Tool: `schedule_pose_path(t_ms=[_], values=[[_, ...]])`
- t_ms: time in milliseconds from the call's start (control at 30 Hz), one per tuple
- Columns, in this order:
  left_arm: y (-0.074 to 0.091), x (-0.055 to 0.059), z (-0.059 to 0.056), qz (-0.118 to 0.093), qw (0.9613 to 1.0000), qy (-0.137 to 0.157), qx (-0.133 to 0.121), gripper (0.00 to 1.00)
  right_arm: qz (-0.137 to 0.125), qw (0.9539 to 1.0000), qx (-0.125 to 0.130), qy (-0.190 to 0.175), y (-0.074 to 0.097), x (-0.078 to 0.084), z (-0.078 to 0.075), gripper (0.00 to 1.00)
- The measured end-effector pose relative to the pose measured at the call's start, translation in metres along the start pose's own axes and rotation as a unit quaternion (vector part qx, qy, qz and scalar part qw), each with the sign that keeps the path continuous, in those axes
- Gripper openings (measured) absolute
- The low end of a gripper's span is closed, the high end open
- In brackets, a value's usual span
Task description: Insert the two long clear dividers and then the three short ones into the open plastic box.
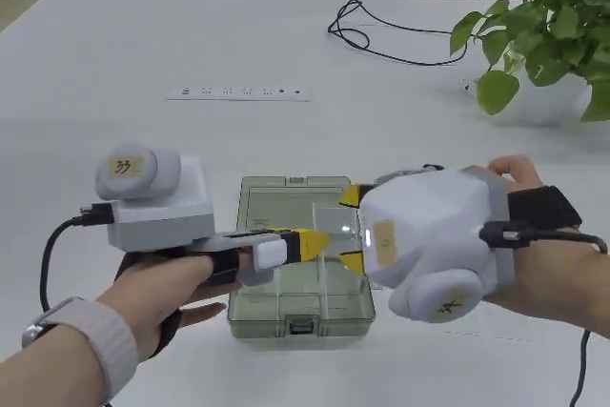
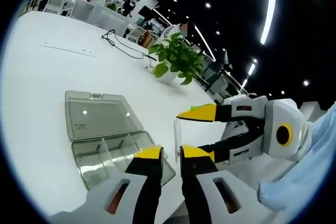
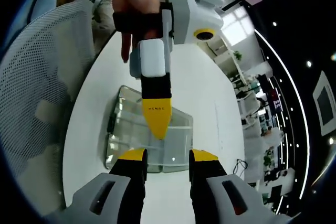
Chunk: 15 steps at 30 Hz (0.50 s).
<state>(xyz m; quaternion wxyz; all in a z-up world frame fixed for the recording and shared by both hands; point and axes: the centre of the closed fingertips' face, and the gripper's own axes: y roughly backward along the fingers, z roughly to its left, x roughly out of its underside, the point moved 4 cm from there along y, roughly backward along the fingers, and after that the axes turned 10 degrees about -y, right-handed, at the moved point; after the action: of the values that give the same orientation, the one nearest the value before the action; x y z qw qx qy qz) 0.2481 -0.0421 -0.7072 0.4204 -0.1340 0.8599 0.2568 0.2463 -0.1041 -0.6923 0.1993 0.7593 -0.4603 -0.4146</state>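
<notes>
Nearest the headset is the left hand (image 1: 157, 283), cut off at the lower edge, with a pale band (image 1: 91, 331) round the wrist. It grips its device from beneath, palm up, and points the left tool (image 1: 315, 241) to the right over the box. The white surface (image 1: 191, 35) spreads under everything and carries a potted plant (image 1: 543, 26) at the far right, a looped black cable (image 1: 381, 35) and a flat white strip (image 1: 238, 92) further back.

The open plastic box (image 1: 253, 304) sits in the middle with its lid (image 1: 276, 202) laid flat behind it. The right side of the box is hidden by the right device's white body. Clear partitions stand inside and split it into compartments (how many is hard to count through the glare).

The right hand (image 1: 515, 173) comes in from the right, knuckles up and mostly covered by its device. The right tool (image 1: 350, 229) has its yellow tips spread wide, one above the other, facing the left one. The left tool's tips are drawn close on a clear divider (image 2: 177, 132), which stands upright in the narrow gap between them, above the box and between the right tool's spread tips. Whether it is a long or a short one cannot be told.
</notes>
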Motion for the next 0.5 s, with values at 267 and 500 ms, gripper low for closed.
schedule_pose_path(t_ms=[267,500], values=[[-0.0008,0.0002,-0.0055,-0.004,0.9995,0.023,0.022,0.0,-0.001,0.9999,-0.006,0.013,-0.0007,-0.0049,0.0029,0.32],[-0.0006,0.0015,-0.0077,-0.001,0.999,0.029,0.035,0.0,-0.004,0.9998,-0.012,0.018,0.0026,-0.0048,0.0048,0.32]])
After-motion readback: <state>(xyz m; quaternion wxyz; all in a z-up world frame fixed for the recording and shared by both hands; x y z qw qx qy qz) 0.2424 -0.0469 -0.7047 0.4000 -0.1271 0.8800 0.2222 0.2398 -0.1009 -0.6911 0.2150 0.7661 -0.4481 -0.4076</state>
